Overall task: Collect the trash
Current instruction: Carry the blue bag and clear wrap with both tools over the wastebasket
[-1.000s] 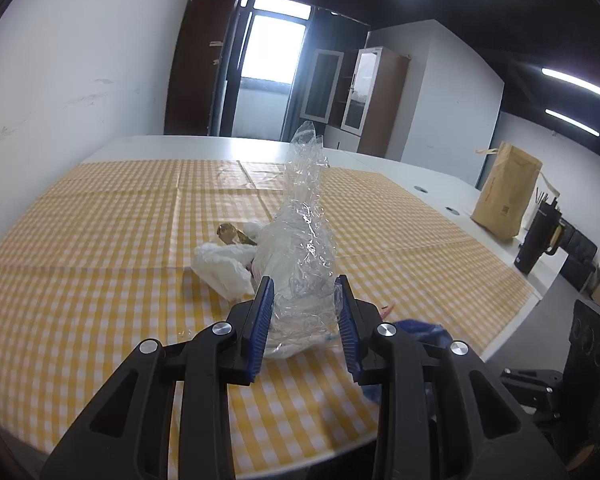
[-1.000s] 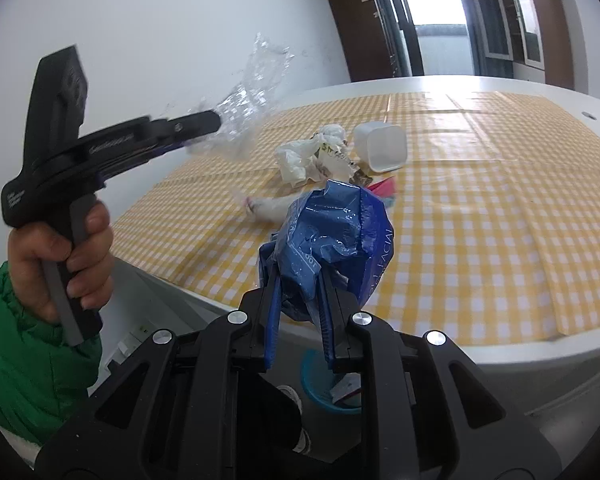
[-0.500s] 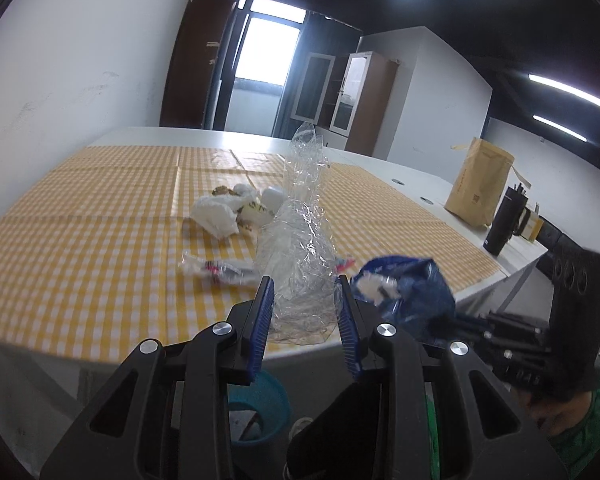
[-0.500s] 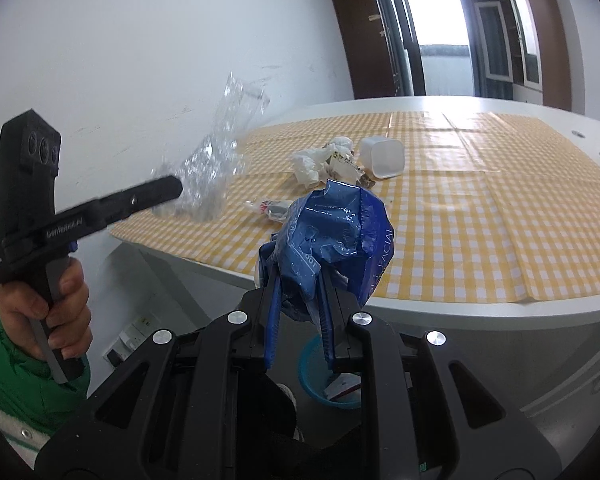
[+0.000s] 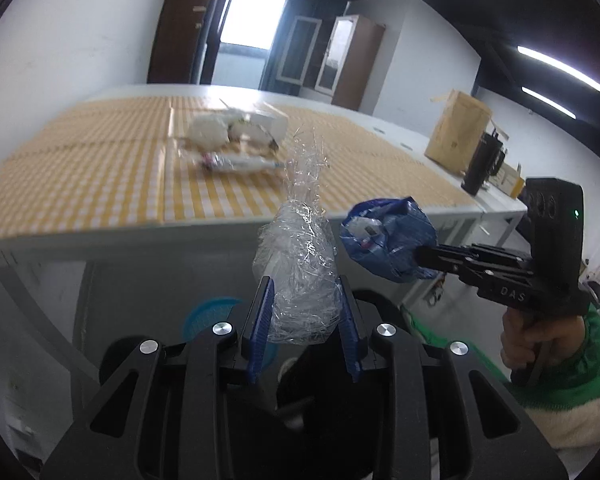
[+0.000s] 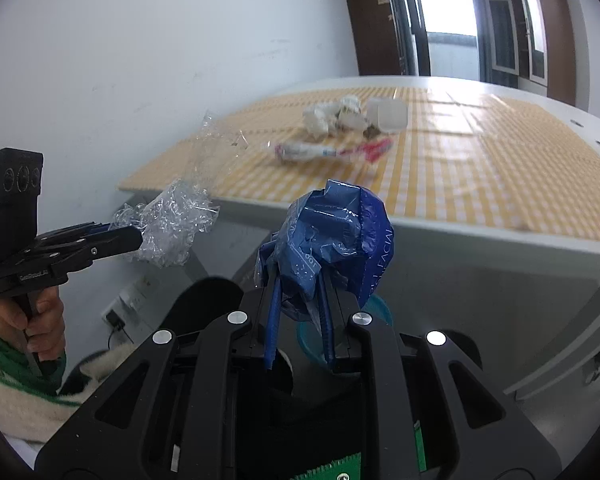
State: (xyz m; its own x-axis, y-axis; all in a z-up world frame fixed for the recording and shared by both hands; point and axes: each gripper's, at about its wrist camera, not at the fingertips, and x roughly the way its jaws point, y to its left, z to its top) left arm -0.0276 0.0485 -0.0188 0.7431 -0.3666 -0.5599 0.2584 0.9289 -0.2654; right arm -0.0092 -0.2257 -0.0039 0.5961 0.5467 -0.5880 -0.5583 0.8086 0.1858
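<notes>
Grippers both clamp trash: left gripper (image 5: 305, 320) holds clear plastic wrap (image 5: 300, 276), right gripper (image 6: 298, 320) a blue wrapper (image 6: 332, 232).

Brown paper bag (image 5: 456, 128) and dark mug (image 5: 480, 166) on white counter (image 5: 500, 200)

Left claw (image 5: 305, 320) clamps a crumpled clear plastic wrapper (image 5: 300, 272) off the near edge of the yellow-checked worktop (image 5: 100, 184); right claw (image 5: 420, 256) alongside grips a crumpled blue plastic bag (image 5: 388, 236). A blue bin (image 5: 204, 320) sits below.
</notes>
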